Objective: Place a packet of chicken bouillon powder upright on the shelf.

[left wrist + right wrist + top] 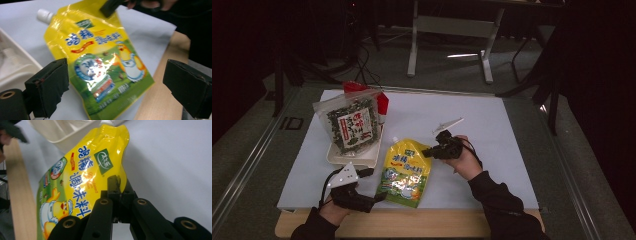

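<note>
White tabletop, yellow pouch in right hand-held gripper

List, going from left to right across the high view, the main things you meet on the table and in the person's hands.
Seaweed packet standing in the white tray → left gripper, open → yellow spouted pouch → right gripper, shut on the pouch's edge.
</note>
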A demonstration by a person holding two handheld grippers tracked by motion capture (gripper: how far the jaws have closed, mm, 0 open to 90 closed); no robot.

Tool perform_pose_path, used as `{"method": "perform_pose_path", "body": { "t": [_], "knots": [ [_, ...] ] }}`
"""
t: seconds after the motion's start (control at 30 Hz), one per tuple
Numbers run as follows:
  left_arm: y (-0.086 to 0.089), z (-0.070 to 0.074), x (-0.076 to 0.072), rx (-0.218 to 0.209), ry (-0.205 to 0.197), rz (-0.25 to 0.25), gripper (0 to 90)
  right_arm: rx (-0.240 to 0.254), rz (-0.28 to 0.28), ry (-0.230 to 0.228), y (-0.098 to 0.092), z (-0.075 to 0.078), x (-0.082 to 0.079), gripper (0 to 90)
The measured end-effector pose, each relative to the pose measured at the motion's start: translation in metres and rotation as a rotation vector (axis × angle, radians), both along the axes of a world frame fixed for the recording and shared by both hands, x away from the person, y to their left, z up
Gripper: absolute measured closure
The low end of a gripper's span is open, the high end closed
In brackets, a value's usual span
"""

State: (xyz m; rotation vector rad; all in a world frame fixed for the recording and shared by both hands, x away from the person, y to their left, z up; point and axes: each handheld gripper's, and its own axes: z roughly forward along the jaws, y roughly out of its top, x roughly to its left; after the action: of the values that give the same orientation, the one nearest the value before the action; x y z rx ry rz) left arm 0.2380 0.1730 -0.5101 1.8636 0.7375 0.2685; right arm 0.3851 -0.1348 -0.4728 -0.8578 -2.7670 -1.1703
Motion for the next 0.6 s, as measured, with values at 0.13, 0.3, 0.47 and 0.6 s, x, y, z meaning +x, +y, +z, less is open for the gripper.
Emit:
{"method": "perform_pose_path", "body": {
  "t": [0.13,0.3,0.47,0.6],
  "knots": [
    [0.000,0.007,0.007,0.022,-0.013,-0.007,7.6,0.011,0.026,-0.053,0.001,0.015,-0.013,90.0],
    [0.000,0.015,0.019,0.035,-0.017,0.023,12.6,0.024,0.062,-0.104,0.004,0.030,-0.027,90.0],
    [0.005,0.020,0.029,0.026,-0.016,0.032,22.5,0.058,0.126,-0.164,0.010,0.050,-0.050,90.0],
    [0.009,0.020,0.034,0.014,-0.010,0.048,24.6,0.079,0.168,-0.185,0.013,0.059,-0.063,90.0]
  ]
}}
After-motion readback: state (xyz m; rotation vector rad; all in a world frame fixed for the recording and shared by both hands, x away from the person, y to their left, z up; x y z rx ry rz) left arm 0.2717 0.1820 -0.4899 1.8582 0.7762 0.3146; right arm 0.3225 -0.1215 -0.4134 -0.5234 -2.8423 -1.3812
